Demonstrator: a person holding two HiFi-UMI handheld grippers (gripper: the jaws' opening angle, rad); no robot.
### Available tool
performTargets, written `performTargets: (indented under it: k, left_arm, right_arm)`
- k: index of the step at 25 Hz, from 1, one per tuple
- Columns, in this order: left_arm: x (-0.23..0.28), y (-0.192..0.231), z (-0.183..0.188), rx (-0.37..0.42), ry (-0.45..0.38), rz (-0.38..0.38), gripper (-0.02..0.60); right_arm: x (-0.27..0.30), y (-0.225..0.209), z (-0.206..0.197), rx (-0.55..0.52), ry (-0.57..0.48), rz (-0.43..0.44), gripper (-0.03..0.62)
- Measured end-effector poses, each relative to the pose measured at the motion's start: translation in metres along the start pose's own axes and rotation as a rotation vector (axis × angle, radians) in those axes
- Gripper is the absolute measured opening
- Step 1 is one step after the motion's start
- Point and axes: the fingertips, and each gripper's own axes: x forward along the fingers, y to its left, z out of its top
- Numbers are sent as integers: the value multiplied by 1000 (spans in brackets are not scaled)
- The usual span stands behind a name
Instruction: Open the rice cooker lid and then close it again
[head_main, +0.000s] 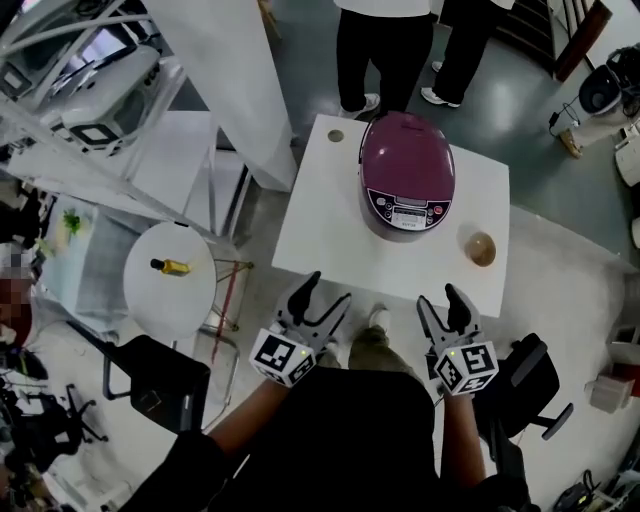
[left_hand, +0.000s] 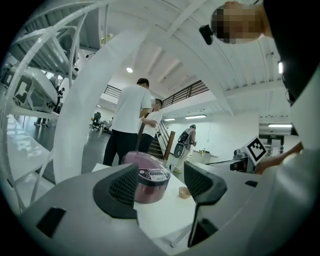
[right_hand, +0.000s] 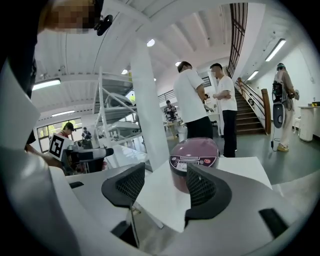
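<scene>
A purple rice cooker (head_main: 406, 173) with its lid down stands on the far half of a white square table (head_main: 330, 238), its control panel facing me. The same cooker (left_hand: 148, 181) shows between the jaws in the left gripper view and again as the cooker (right_hand: 194, 154) in the right gripper view. My left gripper (head_main: 318, 298) hovers open just short of the table's near edge, left of centre. Level with it, my right gripper (head_main: 445, 302) is open too, near the front right. Nothing is held by either.
A small tan bowl (head_main: 482, 249) sits on the table's right side and a small round object (head_main: 336, 136) at its far left corner. Two people stand behind the table (head_main: 385, 45). A round white side table (head_main: 168, 280) with a yellow bottle is left; black chairs (head_main: 150, 375) flank me.
</scene>
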Motion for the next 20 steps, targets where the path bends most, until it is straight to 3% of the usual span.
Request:
performTargets:
  k: [9, 20]
  left_arm:
    - [80, -6, 25, 9, -35, 30, 261]
    - [127, 4, 32, 37, -20, 114, 261]
  right_arm:
    - [41, -61, 20, 11, 21, 82, 233]
    - [80, -94, 41, 1, 22, 188, 233]
